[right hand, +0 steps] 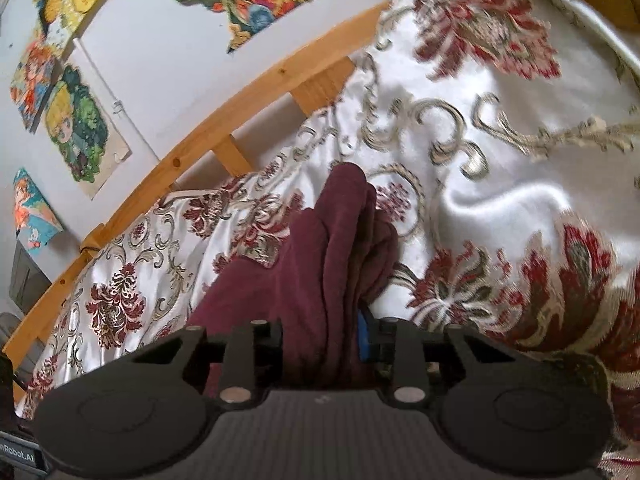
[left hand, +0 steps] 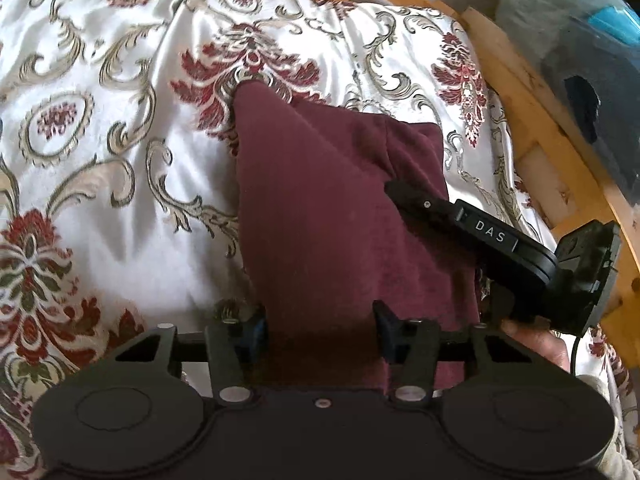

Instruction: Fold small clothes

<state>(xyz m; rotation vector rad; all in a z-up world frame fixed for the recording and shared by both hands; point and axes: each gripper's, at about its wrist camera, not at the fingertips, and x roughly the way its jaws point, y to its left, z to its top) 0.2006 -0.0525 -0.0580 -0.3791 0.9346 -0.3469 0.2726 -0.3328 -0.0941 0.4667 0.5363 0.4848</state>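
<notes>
- Garment: small maroon cloth on the floral bedcover, near the wooden bed rail; both near edges taken up by the tools
- L gripper: jaws part-spread w/ cloth running between; pads look to meet its sides, so prob. pinching the near edge
- R gripper: narrowed on a bunched ridge of cloth; pinching it
- Step: looks like the grab before a fold; fold itself not yet made
- Next: lift both edges together & evenly, carry over toward far end, keep cloth taut; bedcover slippery, may drag
</notes>
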